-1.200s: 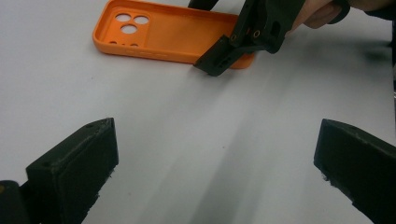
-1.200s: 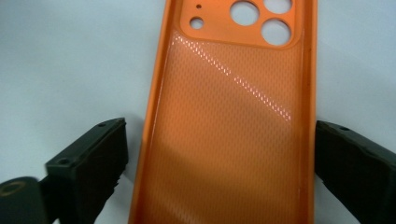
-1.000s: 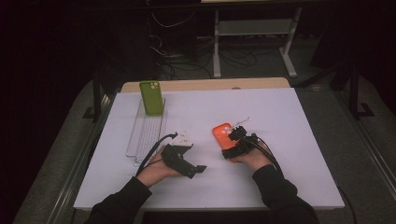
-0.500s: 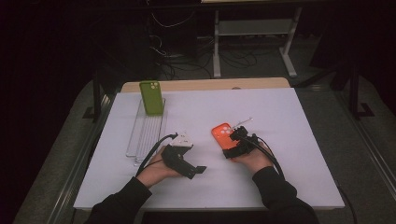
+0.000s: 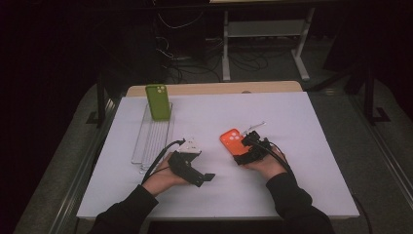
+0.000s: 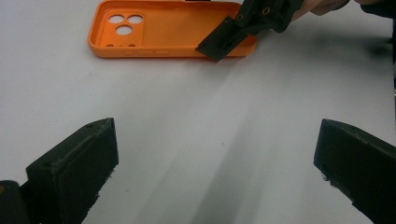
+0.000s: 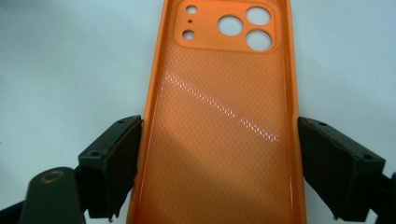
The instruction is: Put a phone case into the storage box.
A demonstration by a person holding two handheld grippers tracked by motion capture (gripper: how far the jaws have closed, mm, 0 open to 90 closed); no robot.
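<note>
- Orange phone case [image 7: 224,121] flat on the white table [image 5: 311,122], open side up, camera cut-outs at its far end.
- Right gripper [image 7: 219,168] astride the case, jaws just closed a little, pads at both long edges; firm clamping not clear.
- Left gripper [image 6: 210,172] near the case, jaws wide apart over bare table.
- Green phone [image 5: 158,101] well beyond the case, propped in a clear rack [image 5: 151,141].

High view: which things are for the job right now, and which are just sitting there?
In the job: orange phone case, lying inside-up; right gripper, jaws closed on its long edges.
Just sitting: left gripper, open and empty; green phone, propped at the far end of the clear rack.
</note>
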